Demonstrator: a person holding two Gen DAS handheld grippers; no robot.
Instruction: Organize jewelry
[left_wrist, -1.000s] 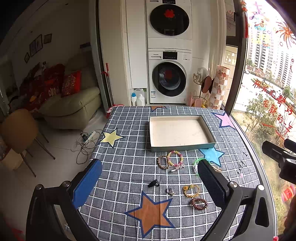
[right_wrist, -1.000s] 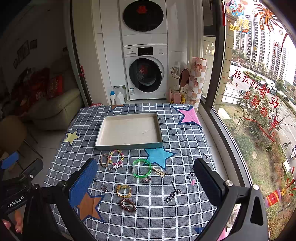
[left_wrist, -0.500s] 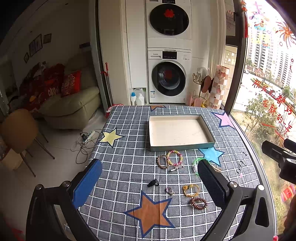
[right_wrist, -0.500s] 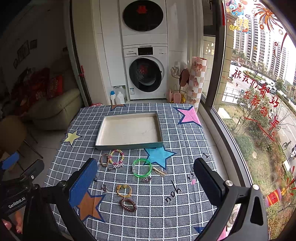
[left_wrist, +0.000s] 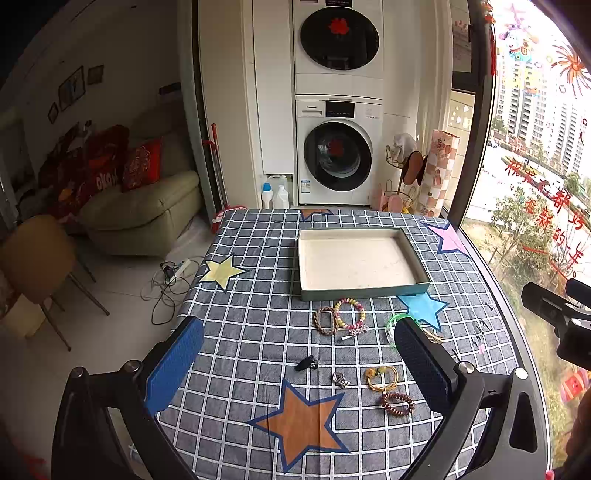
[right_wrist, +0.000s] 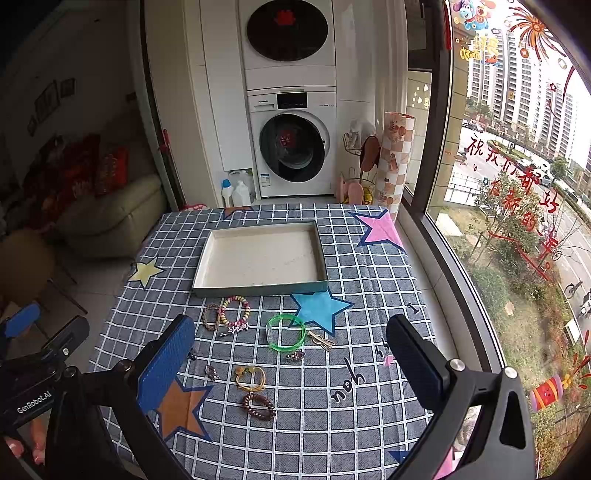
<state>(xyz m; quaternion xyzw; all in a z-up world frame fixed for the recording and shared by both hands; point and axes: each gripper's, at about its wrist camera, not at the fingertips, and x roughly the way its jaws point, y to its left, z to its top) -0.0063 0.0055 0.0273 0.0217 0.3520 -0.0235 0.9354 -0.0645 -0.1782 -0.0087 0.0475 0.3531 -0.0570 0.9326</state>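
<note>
Tray (right_wrist: 202, 275) long axis parallel to table's (right_wrist: 369, 280) near edge; both grippers (left_wrist: 299, 363) (right_wrist: 290, 363) spread wide, holding nothing.

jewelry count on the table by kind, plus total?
Bracelets and rings of beads or cord: 5 (brown braided, pastel beaded, green bangle, yellow cord, dark beaded)
Clips: 2 (black clip, gold clip)
Small charms: 2 ()
Total: 9; none are in the tray.
</note>
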